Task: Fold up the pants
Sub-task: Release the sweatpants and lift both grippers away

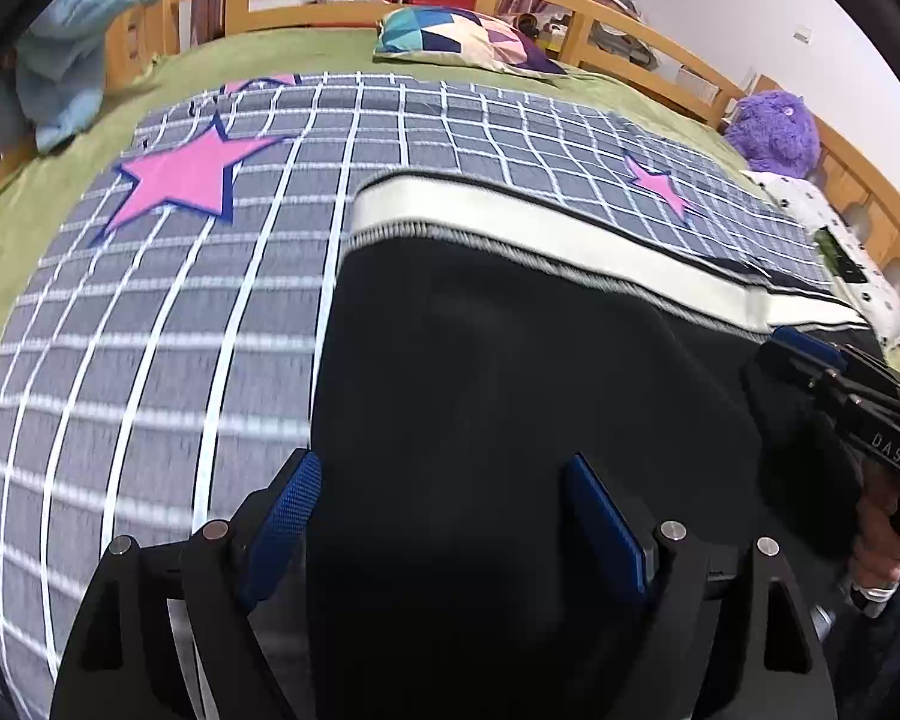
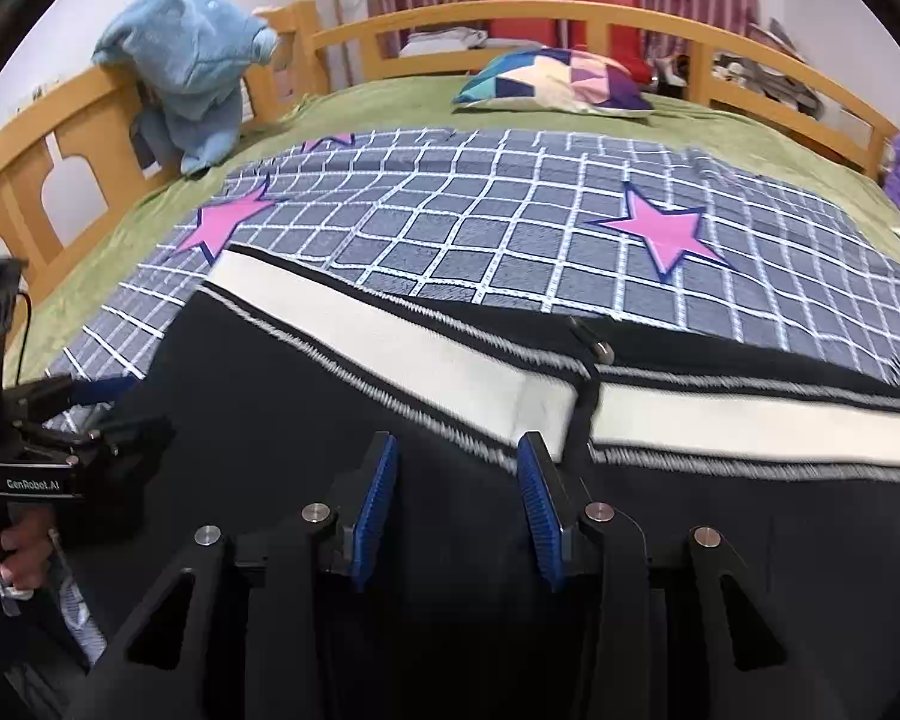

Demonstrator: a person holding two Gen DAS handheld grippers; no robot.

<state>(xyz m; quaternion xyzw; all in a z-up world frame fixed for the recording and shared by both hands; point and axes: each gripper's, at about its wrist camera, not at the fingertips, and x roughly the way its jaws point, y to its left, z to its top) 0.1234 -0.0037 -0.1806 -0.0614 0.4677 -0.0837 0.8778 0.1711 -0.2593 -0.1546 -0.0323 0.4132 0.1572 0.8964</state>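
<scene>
Black pants (image 1: 510, 372) with a wide white waistband (image 1: 510, 222) lie on a grey checked blanket (image 1: 180, 330) with pink stars. My left gripper (image 1: 444, 510) is open, its blue pads over the pants' left part near their edge. My right gripper (image 2: 456, 498) is open over the black cloth just below the waistband (image 2: 420, 354), near the fly and a metal button (image 2: 603, 351). Each gripper shows in the other's view: the right one (image 1: 822, 372) at the right edge, the left one (image 2: 84, 408) at the left edge. Neither holds cloth.
The blanket covers a green bed sheet (image 2: 390, 102) inside a wooden bed rail (image 2: 510, 15). A patchwork pillow (image 2: 552, 84) lies at the far end. A blue towel (image 2: 192, 66) hangs on the left rail. A purple plush toy (image 1: 774, 132) sits at the right.
</scene>
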